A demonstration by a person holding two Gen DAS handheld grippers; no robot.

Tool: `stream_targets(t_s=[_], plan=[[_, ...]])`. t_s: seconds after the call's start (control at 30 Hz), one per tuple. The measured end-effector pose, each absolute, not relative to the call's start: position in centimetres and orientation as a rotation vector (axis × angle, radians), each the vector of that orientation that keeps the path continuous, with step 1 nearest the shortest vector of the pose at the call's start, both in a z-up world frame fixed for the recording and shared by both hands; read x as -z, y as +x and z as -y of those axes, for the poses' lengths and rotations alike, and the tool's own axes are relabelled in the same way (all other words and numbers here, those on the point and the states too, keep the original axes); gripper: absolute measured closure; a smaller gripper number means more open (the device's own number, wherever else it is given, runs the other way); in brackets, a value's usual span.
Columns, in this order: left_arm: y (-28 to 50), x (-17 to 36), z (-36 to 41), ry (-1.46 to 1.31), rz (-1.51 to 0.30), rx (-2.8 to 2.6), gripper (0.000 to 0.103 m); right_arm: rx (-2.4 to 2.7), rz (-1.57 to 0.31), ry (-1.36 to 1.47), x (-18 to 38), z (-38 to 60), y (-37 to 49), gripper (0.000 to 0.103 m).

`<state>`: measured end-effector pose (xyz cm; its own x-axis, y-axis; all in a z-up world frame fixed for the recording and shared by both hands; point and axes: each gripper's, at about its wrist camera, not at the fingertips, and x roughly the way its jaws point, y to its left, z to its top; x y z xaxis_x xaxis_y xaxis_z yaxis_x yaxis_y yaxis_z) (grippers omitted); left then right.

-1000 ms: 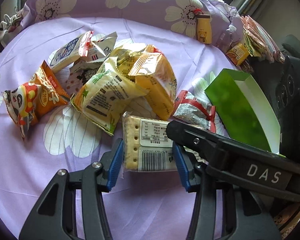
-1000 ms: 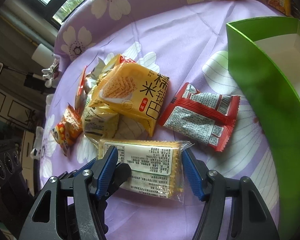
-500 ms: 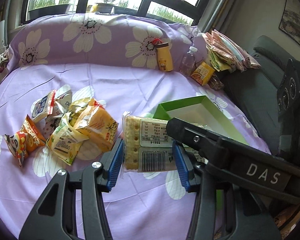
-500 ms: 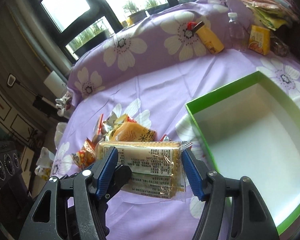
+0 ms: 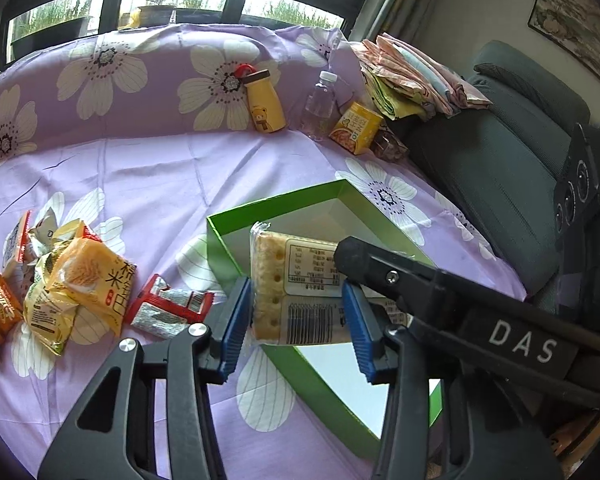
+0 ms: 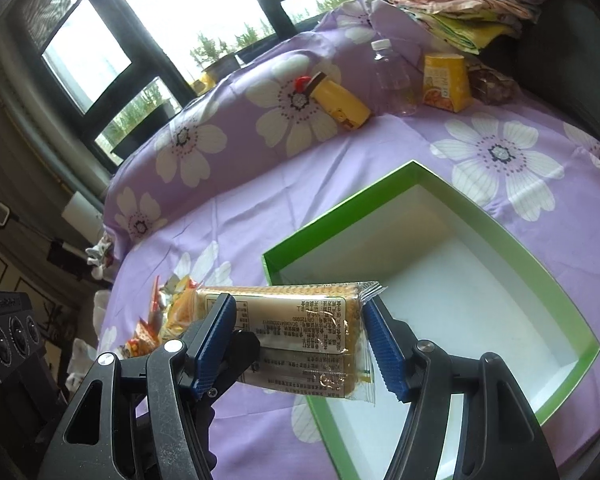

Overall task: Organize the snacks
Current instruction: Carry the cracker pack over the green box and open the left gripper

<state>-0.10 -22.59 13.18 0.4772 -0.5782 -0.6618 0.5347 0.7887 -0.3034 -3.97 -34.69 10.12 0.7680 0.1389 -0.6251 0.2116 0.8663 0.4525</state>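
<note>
A clear-wrapped cracker pack (image 5: pixel 300 292) (image 6: pixel 296 332) hangs in the air over the near left corner of an open green box (image 5: pixel 284 200) (image 6: pixel 340 208) with a bare white inside. My left gripper (image 5: pixel 296 320) has the pack between its blue pads, which touch its two sides while the jaws are closing. My right gripper (image 6: pixel 298 344) is shut on the same pack along its length. One of the right gripper's fingers (image 5: pixel 400 276) crosses the left wrist view. A pile of loose snack bags (image 5: pixel 80 280) (image 6: pixel 172 312) lies left of the box, with a red-and-white pack (image 5: pixel 168 308) beside it.
The purple flowered sheet (image 5: pixel 160 176) covers the bed. Along the far pillow lean a yellow bear bottle (image 5: pixel 264 104), a clear water bottle (image 5: pixel 320 104) and a yellow carton (image 5: pixel 356 128). Folded cloths (image 5: pixel 412 76) and a grey seat (image 5: pixel 500 160) stand at the right.
Both grippers have lifted the cracker pack off the sheet and carried it right, from beside the snack pile to above the green box's corner. The pile now lies far left.
</note>
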Motion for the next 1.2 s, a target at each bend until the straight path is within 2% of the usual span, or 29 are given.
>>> stream_targets(t_s=[0.53, 0.9, 1.2], plan=[[0.0, -9.3, 28.9, -0.045, -1.005, 0.711, 0.061, 0.192, -0.853, 0.569, -5.9, 40.7, -3.7, 0.035], [-0.7, -7.8, 30.3, -0.029, -1.093, 0.755, 0.067, 0.241, -0.913, 0.59, -4.1, 42.7, -3.8, 0.035], [-0.5, -7.7, 29.9, -0.024, -1.128, 0.752, 0.067, 0.251, -0.961, 0.595, -2.8, 42.9, -3.0, 0.035]])
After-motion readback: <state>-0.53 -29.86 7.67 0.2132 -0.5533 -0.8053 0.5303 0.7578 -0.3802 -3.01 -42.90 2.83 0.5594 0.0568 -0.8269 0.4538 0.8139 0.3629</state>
